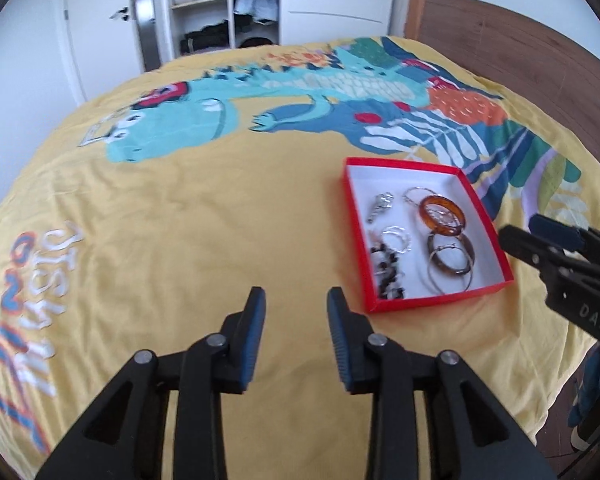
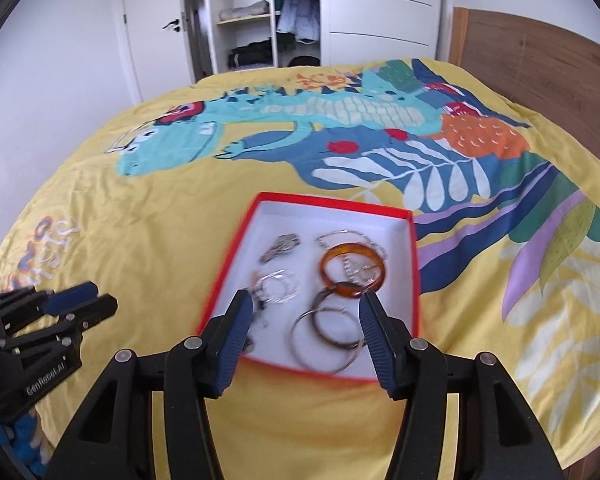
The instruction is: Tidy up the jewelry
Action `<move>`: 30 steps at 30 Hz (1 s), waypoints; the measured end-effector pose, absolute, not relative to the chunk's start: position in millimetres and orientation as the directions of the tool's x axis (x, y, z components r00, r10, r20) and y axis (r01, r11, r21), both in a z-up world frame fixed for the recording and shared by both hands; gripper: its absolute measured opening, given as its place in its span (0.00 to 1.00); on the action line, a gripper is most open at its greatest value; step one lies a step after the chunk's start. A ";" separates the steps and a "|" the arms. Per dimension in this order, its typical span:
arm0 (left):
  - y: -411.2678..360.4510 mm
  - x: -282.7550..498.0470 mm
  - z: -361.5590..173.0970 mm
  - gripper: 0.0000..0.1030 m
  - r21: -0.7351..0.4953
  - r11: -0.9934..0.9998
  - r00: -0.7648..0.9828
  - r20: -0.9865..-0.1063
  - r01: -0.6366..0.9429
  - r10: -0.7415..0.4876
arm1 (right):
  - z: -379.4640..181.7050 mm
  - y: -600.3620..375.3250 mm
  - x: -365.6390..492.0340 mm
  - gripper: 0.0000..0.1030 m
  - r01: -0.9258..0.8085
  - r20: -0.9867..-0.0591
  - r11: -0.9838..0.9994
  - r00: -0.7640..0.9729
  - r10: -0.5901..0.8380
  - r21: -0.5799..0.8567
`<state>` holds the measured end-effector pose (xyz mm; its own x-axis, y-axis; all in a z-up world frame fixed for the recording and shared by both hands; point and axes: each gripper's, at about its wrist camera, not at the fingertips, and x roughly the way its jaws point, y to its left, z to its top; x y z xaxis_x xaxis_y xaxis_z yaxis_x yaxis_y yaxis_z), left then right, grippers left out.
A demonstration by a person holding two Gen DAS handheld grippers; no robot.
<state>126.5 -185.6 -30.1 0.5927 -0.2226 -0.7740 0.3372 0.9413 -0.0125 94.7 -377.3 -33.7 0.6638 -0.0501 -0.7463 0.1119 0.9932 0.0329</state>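
A red box (image 1: 354, 224) with a white inside lies on the yellow bedspread; it also shows in the right wrist view (image 2: 415, 248). In it lie an amber bangle (image 1: 442, 216) (image 2: 354, 268), a dark brown bangle (image 1: 452, 256), silver hoops (image 1: 448, 276) (image 2: 324, 344), a beaded piece (image 1: 388, 272) and small silver pieces (image 1: 382, 204). My left gripper (image 1: 296, 304) is open and empty, left of the box. My right gripper (image 2: 306, 312) is open and empty, just above the box's near edge.
The yellow bedspread (image 1: 180, 220) with a dinosaur print covers the bed. A wooden headboard (image 1: 520, 48) stands at the right. An open wardrobe (image 1: 220, 4) and a white door (image 2: 152, 28) stand beyond the bed's far end.
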 end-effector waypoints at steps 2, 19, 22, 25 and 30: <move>-163.8 114.9 -22.9 0.30 -0.002 0.952 0.616 -0.762 0.305 -0.199 | -28.4 -359.1 80.2 0.55 0.094 -0.740 0.995 0.671 -0.034 0.039; -42.5 20.7 7.2 0.30 0.038 0.989 0.720 -0.690 0.140 -0.075 | -14.8 -273.2 -2.0 0.62 0.027 -0.717 0.999 0.697 0.005 0.033; -36.8 11.1 10.0 0.30 0.027 0.990 0.726 -0.683 0.141 -0.085 | -16.8 -266.4 -10.6 0.63 0.014 -0.722 0.999 0.692 0.013 0.032; -34.7 3.2 11.8 0.30 0.031 0.988 0.733 -0.675 0.150 -0.090 | -19.7 -260.4 -18.6 0.63 -0.007 -0.726 1.000 0.687 0.027 0.031; -31.7 -5.4 11.6 0.30 0.029 0.988 0.734 -0.673 0.152 -0.093 | -23.6 -252.9 -29.2 0.63 -0.022 -0.727 0.999 0.686 0.034 0.027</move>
